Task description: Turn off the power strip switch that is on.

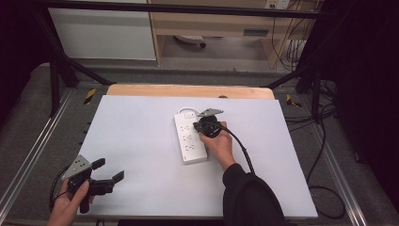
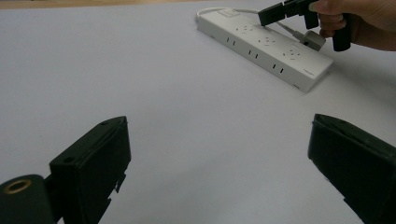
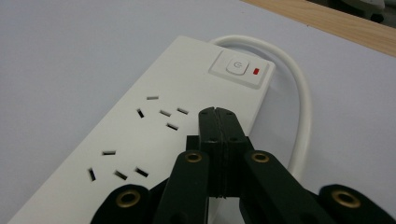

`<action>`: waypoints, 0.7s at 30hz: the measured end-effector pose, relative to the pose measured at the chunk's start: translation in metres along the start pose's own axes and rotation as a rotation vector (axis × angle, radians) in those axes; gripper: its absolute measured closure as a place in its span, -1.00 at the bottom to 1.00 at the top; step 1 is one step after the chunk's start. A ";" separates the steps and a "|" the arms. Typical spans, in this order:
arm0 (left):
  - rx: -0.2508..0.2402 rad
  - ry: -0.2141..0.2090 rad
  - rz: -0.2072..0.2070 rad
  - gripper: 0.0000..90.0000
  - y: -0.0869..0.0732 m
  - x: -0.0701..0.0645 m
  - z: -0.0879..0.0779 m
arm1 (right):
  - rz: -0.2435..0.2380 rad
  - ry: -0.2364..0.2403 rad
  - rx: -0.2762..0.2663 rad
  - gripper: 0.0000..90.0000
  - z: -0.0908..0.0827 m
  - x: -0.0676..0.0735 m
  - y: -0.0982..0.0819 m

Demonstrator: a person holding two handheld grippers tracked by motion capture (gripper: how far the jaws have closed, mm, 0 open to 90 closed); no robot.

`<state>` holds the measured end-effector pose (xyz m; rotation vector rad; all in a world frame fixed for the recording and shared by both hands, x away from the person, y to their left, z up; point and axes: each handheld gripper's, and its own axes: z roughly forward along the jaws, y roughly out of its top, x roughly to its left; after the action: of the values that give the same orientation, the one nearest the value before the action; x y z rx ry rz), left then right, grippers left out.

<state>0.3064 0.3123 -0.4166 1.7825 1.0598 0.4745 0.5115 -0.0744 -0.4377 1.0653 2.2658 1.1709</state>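
A white power strip (image 1: 189, 139) (image 2: 266, 46) (image 3: 135, 144) lies in the middle of the white table top (image 1: 136, 141). Its switch (image 3: 238, 67), with a red mark, is at the far end. A white cable (image 3: 301, 93) loops out from that end. My right gripper (image 1: 197, 126) (image 3: 217, 114) hovers just over the strip's far sockets, its jaws pressed together with nothing seen between them. In the left gripper view the right gripper (image 2: 267, 16) hangs above the strip, and a small white plug (image 2: 312, 40) lies beside it. My left gripper (image 1: 108, 169) (image 2: 219, 126) stands open near the front left corner.
A wooden strip (image 1: 188, 90) borders the table's far edge. Metal frame rails (image 1: 28, 150) run along both sides, and black cables (image 1: 324, 155) lie on the floor at the right. Bare white surface stretches between the left gripper and the power strip.
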 end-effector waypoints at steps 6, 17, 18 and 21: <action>0.001 -0.001 0.001 -0.87 0.000 0.000 0.000 | -0.006 0.002 0.002 1.00 0.000 0.001 0.000; 0.001 -0.001 0.001 -0.87 0.000 0.000 0.000 | -0.011 0.002 0.005 1.00 0.000 0.002 0.000; 0.001 -0.001 0.001 -0.87 0.000 0.000 0.000 | -0.012 0.001 0.004 1.00 0.000 0.002 0.000; 0.001 0.000 0.001 -0.87 0.000 0.000 0.000 | -0.013 0.000 0.001 1.00 0.000 0.002 0.000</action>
<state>0.3065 0.3120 -0.4167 1.7841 1.0591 0.4742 0.5105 -0.0728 -0.4376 1.0498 2.2700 1.1642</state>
